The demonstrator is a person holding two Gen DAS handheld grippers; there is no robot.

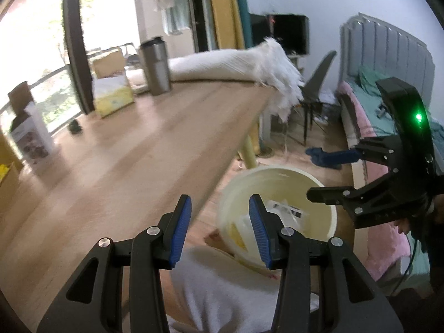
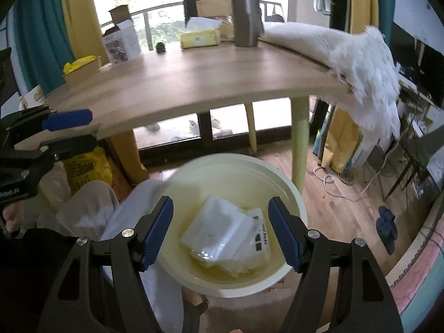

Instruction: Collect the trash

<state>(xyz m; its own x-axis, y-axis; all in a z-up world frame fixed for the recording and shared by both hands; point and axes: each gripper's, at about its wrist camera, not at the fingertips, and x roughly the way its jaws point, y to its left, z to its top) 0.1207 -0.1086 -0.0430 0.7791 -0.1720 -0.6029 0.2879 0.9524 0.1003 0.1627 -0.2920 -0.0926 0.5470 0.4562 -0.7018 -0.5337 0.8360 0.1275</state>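
Steel tumbler [image 2: 245, 20] beside tissue box [image 2: 199, 37]

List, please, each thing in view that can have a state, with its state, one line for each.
left gripper: open, nothing between its fingers
right gripper: open, empty, above the bin
cream trash bin: upright on the floor, white plastic packaging inside
steel tumbler: upright on the table, lid on
tissue box: open, a tissue sticking out
white cloth: hanging over the table's corner
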